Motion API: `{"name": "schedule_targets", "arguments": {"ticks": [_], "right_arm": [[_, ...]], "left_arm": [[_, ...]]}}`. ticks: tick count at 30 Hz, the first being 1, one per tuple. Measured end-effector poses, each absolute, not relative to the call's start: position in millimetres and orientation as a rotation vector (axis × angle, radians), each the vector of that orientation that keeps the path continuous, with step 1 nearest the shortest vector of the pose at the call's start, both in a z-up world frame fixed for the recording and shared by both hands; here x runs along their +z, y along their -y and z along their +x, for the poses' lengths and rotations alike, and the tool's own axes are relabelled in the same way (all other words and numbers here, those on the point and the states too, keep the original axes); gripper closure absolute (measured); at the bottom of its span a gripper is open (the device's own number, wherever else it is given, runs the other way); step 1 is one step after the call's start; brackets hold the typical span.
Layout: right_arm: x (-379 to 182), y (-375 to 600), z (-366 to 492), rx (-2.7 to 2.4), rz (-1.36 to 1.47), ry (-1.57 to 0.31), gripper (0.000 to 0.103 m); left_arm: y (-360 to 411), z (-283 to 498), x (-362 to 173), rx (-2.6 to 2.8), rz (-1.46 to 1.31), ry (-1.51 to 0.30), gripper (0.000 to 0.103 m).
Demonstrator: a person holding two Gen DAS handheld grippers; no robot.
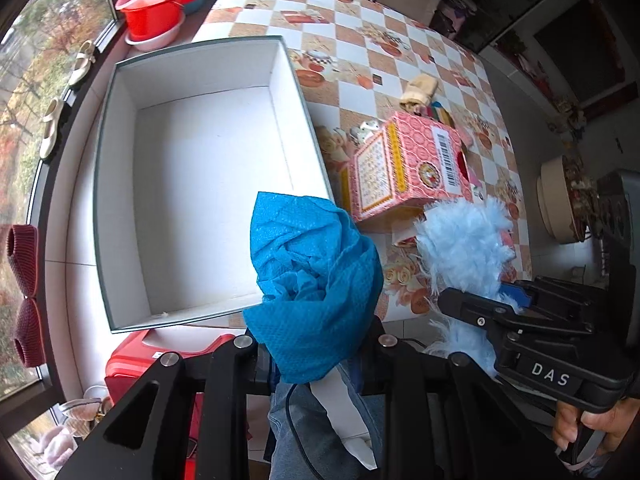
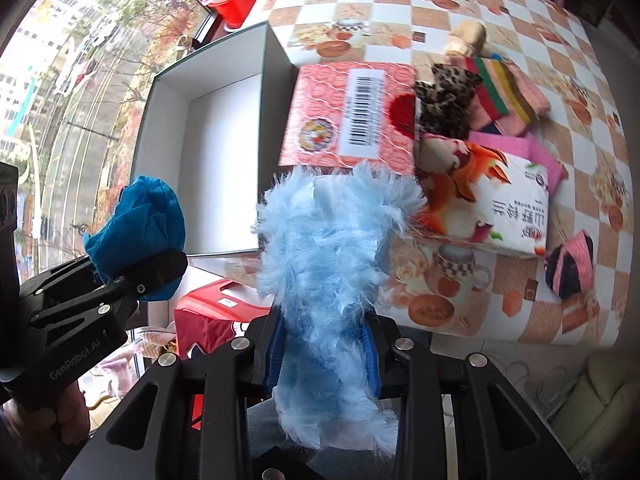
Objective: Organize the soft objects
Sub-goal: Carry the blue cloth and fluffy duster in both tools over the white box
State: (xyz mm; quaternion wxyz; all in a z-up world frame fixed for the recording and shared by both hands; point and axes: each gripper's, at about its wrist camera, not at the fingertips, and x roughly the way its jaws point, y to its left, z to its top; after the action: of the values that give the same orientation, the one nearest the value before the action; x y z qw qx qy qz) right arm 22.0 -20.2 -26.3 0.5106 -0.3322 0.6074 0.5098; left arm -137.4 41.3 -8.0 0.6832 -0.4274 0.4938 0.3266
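Black left gripper [image 1: 316, 344] with silver screws; right gripper [image 2: 324, 344] blue-padded.

table: covered with a checked cloth [image 1: 352, 40] in orange and white, printed with cups and food
open box: white inside [image 1: 200, 184], standing on the table's window side
pink carton [image 1: 416, 164]: just beside the box, barcode on top
tissue pack [image 2: 492, 208]: next to the carton
pink sponges [image 2: 532, 152]: touching the tissue pack
striped cloth [image 2: 504, 92]: behind the sponges

"DAS" on the right tool [image 1: 480, 304]; "GenRobot.AI" on the left tool [image 2: 132, 276]
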Motion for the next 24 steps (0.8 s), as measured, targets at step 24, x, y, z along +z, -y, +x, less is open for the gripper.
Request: {"name": "schedule_targets", "arguments": {"ticks": [24], "right_arm": [[-16.7, -32.6, -26.2, 1.385, -0.913, -1.38, 0.069]], "left_arm": [[-74.4, -194.5, -14.9, 0.93, -1.068, -1.035, 0.076]]}}
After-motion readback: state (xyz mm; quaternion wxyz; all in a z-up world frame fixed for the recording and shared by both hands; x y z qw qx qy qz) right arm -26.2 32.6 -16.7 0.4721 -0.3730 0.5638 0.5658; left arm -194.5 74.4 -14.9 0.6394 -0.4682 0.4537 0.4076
